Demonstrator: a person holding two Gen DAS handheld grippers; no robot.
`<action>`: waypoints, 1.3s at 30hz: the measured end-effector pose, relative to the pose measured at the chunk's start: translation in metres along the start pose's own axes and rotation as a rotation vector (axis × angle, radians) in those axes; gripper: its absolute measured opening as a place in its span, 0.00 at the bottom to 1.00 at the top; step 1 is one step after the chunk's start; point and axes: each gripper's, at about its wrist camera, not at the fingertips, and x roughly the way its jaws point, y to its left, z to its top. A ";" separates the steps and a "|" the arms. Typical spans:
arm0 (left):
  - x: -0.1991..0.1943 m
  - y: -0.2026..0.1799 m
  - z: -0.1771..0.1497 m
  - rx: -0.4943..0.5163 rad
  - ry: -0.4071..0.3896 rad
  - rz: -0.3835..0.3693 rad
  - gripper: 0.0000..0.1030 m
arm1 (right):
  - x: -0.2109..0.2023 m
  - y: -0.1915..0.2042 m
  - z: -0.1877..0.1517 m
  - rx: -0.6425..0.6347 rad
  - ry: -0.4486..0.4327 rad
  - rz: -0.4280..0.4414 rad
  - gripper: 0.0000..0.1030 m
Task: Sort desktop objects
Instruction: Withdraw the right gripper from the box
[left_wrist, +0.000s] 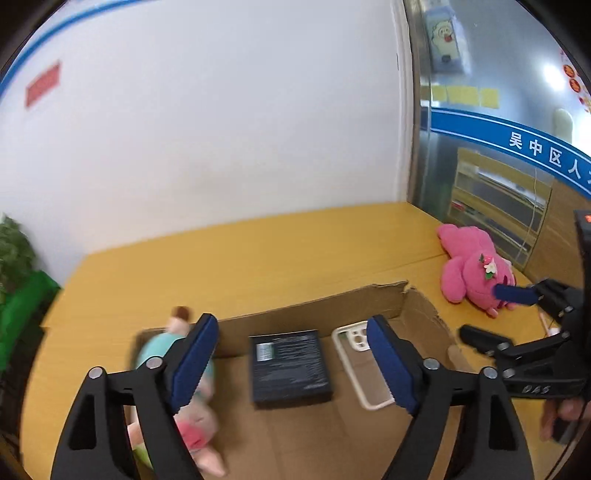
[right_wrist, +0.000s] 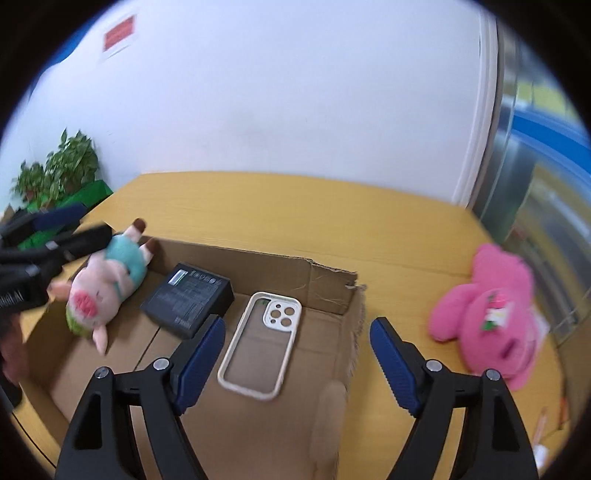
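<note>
A shallow cardboard box lies on the yellow desk. Inside it are a pig plush in a teal shirt, a black box and a clear phone case. A pink plush lies on the desk right of the box. My left gripper is open and empty above the box, its left finger over the pig. My right gripper is open and empty over the box's right end, near the pink plush.
A white wall stands behind the desk. A glass partition with a blue band is on the right. Potted plants on a green stand are at the far left.
</note>
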 end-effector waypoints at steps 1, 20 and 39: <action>-0.017 0.004 -0.008 0.003 -0.023 0.039 0.90 | -0.012 -0.002 -0.002 -0.017 -0.029 -0.014 0.79; -0.142 0.011 -0.145 -0.088 -0.105 0.225 0.93 | -0.103 0.047 -0.097 -0.004 -0.117 -0.032 0.81; -0.153 -0.003 -0.180 -0.147 -0.048 0.141 0.94 | -0.115 0.053 -0.133 0.079 -0.117 -0.052 0.82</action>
